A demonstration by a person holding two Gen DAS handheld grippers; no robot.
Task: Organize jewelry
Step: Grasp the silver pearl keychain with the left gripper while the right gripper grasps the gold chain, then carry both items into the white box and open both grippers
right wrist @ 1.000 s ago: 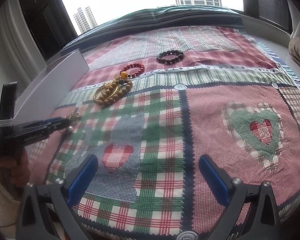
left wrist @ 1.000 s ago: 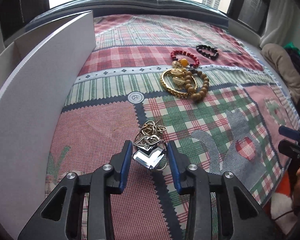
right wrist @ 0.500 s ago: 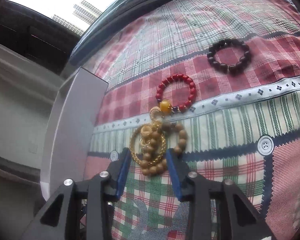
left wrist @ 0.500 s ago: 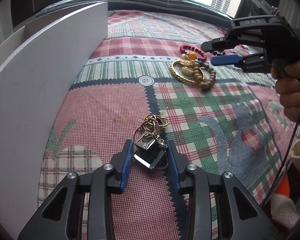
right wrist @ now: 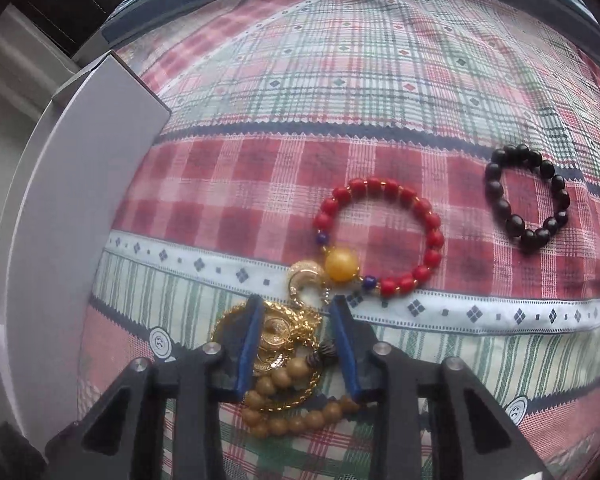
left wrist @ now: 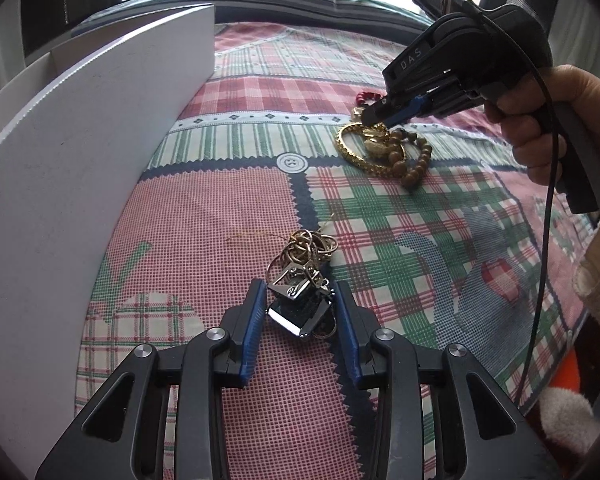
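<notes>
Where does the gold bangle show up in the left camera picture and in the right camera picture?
Left wrist view: the gold bangle lies upper right of centre, under the tip of the right tool.
Right wrist view: the gold bangle is bottom centre, partly hidden.
Shared landmark: the tan bead bracelet overlapping it.

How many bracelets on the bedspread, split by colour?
Red beaded bracelet: 1
Black beaded bracelet: 1
Tan wooden-bead bracelet: 1
Gold chain bracelet: 1
Total: 4
</notes>
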